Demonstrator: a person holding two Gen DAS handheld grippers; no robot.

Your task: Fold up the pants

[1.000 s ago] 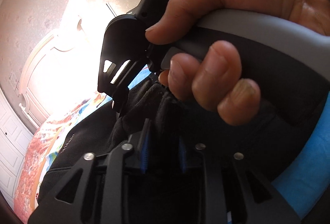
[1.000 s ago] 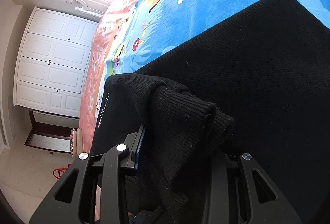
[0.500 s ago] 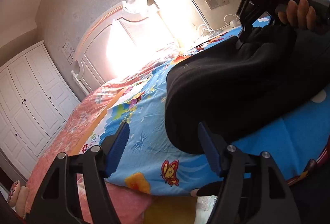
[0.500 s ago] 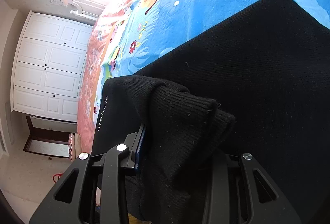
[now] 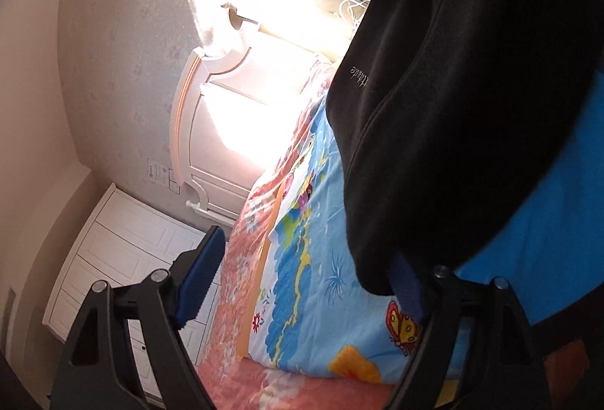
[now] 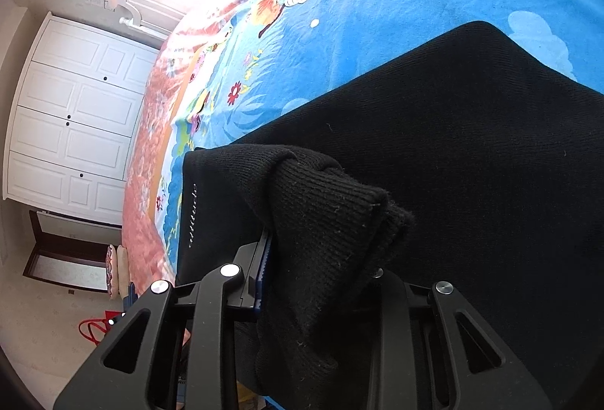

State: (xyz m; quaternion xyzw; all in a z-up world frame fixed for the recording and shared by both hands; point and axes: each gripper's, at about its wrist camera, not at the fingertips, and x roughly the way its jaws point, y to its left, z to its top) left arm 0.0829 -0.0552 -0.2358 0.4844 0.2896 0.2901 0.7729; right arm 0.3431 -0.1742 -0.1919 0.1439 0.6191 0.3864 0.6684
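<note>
The black pants [image 6: 472, 145] lie on the bed's bright cartoon sheet [image 6: 377, 13]. The right gripper [image 6: 321, 281] has its jaws closing on a bunched ribbed cuff [image 6: 332, 217] of the pants. The left gripper [image 5: 302, 278] has its jaws wide and opening, with only the pants' edge near its right pad and nothing held.

The pants [image 6: 472, 153] hide the right gripper's [image 6: 324, 281] far finger pad and run off-frame
</note>
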